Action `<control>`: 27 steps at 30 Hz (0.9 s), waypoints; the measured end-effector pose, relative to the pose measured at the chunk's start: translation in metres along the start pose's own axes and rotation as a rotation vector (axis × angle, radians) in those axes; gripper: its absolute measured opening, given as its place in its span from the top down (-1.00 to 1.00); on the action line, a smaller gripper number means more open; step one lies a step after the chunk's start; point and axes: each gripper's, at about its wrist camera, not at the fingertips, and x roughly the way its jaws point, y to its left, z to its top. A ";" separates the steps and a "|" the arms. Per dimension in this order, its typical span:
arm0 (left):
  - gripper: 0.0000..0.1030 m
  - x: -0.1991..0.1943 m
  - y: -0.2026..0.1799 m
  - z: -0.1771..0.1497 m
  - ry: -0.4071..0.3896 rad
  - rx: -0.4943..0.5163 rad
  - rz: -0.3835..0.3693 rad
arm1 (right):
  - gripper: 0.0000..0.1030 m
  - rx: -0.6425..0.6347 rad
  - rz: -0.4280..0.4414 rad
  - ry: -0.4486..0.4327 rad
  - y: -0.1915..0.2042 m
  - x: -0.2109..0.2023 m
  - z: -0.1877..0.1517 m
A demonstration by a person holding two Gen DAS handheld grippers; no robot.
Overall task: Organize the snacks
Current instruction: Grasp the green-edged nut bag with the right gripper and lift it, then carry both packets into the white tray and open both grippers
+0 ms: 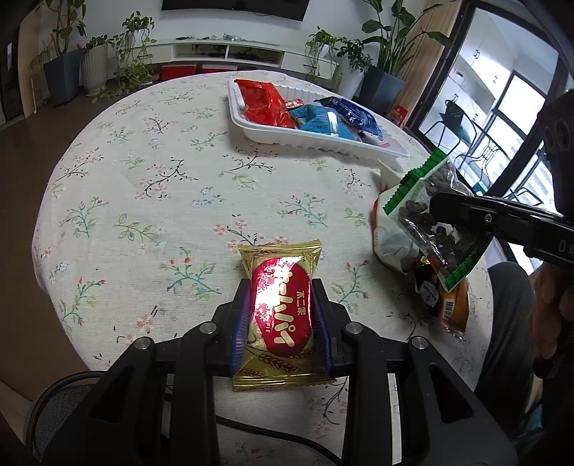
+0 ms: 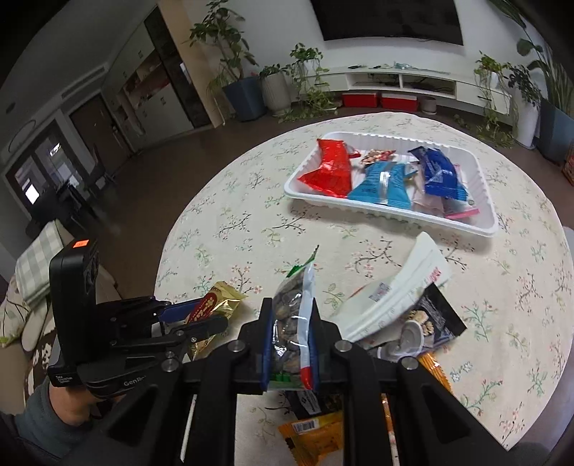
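- Left tool (image 1: 281,315) is gripping a gold-and-red pie packet (image 1: 281,312) low over the worktop (image 1: 143,200).
- Right tool (image 2: 290,338) is clamping a clear seed bag (image 2: 292,322).
- White tray (image 2: 394,213) is holding red (image 2: 332,170) and blue packets (image 2: 439,172).

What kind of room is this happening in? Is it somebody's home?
Most likely a home living room: a wall-mounted television hangs above a low white media shelf, potted plants line the wall, and a round table wears a floral cloth.
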 end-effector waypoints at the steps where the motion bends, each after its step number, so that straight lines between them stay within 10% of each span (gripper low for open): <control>1: 0.43 -0.001 -0.002 0.002 -0.002 0.003 0.002 | 0.66 0.013 0.002 -0.006 -0.005 -0.002 -0.001; 17: 0.43 -0.009 -0.023 0.049 -0.050 0.033 -0.013 | 0.66 0.194 0.001 -0.143 -0.077 -0.048 -0.006; 27: 0.43 -0.010 -0.019 0.154 -0.139 0.067 -0.012 | 0.66 0.238 -0.133 -0.263 -0.146 -0.081 0.036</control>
